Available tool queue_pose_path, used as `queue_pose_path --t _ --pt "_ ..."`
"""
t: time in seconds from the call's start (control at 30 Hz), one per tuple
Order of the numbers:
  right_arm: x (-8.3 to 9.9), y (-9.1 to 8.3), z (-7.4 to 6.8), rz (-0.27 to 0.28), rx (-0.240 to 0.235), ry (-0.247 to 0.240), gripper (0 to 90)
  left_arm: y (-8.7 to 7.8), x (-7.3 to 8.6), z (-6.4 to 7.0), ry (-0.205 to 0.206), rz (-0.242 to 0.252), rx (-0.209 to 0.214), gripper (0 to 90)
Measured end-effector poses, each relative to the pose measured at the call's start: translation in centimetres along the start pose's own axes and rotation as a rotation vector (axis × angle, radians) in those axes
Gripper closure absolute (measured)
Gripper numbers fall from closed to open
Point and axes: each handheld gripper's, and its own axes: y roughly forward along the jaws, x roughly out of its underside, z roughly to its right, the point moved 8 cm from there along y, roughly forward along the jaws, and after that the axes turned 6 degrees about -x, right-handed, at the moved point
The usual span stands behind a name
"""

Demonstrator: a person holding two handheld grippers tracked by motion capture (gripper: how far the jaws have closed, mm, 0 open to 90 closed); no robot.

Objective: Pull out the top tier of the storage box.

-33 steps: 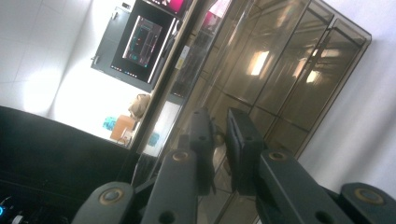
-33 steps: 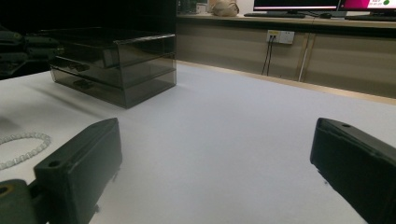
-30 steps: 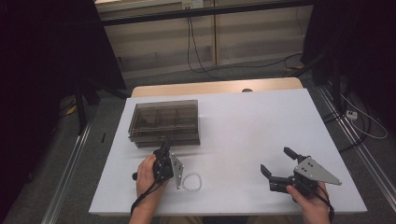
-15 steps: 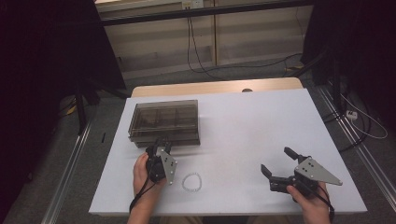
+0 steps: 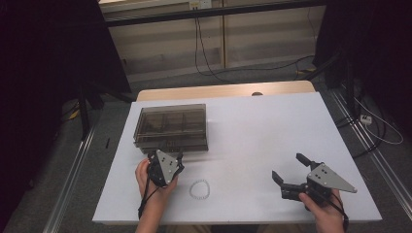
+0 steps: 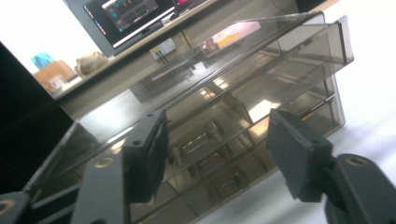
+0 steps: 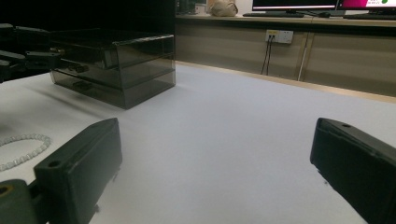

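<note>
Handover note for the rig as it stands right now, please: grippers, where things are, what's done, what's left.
Left gripper: open, empty, jaws aimed at the front of the smoked drawer box, at its handles.
Right gripper: open, empty, over bare table, idle.
Bead bracelet: loose on the table between the two hands.
Done: nothing visibly; drawers look shut.
Left, likely: pull a drawer open, put the bracelet in.

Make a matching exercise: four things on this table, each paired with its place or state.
Things:
1. drawer box
2. bracelet
3. left gripper
4. right gripper

Places or states:
A. lying flat on the table between the two hands
B. open over bare table, near the right front
C. smoky and see-through, at the table's left
D. open, aimed at the box front

Pairs: 1-C, 2-A, 3-D, 4-B
</note>
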Motion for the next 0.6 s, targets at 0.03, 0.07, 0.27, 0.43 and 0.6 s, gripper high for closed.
queue_pose_path --t 0.03,0.07,0.27,0.43,0.6 --pt "0.01 0.01 0.0 0.0 0.0 0.001 1.6 -0.01 -0.1 -0.09 -0.022 0.004 0.001 36.7" --pt "0.01 0.01 -0.01 0.0 0.0 0.001 1.6 -0.05 -0.12 -0.13 -0.028 0.0 0.006 35.8" --pt "0.0 0.0 0.0 0.001 0.001 0.003 1.6 -0.11 -0.41 -0.56 -0.125 -0.023 0.031 29.5" --pt "-0.03 -0.03 0.01 0.001 0.002 0.002 1.6 -0.09 -0.72 -0.79 -0.193 -0.042 0.048 25.4" --pt "-0.03 -0.06 0.06 0.001 0.002 0.001 1.6 -0.01 -0.96 -0.91 -0.257 -0.053 0.068 22.0"
